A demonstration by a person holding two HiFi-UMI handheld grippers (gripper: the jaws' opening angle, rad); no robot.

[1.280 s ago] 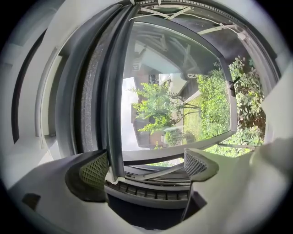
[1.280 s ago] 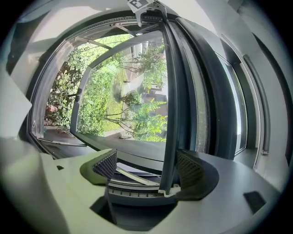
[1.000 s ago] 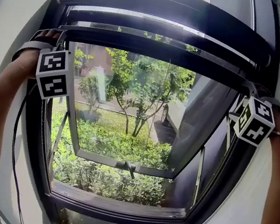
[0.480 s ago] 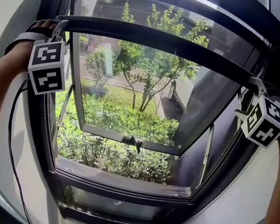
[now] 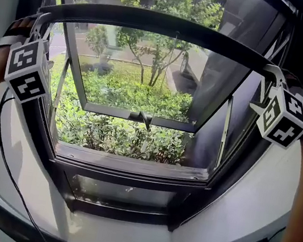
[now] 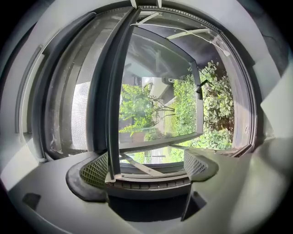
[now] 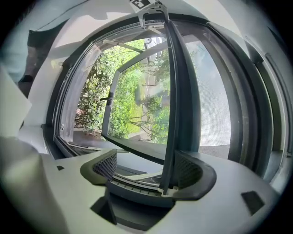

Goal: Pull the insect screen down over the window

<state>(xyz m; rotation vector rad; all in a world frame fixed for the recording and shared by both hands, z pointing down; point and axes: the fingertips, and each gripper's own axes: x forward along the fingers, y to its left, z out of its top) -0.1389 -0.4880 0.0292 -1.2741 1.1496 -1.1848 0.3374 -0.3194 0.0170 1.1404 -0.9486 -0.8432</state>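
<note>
Screen bar (image 5: pixel 162 24) sits lower than a second ago; more mesh (image 7: pixel 215 114) shows behind it. Sill (image 5: pixel 132 165) at 6 o'clock is well apart, so the pull is partway. Left gripper (image 6: pixel 146 165) and right gripper (image 7: pixel 147 167) jaws are wide, the bar hooked against one pad each.

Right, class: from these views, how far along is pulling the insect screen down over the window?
Done: the grey mesh insect screen is partly unrolled, and its dark horizontal pull bar sits high in the opening. In hand: the left gripper and right gripper each have the bar resting against one jaw, with the jaws apart. Left: most of the opening, down to the dark bottom sill, is uncovered.
</note>
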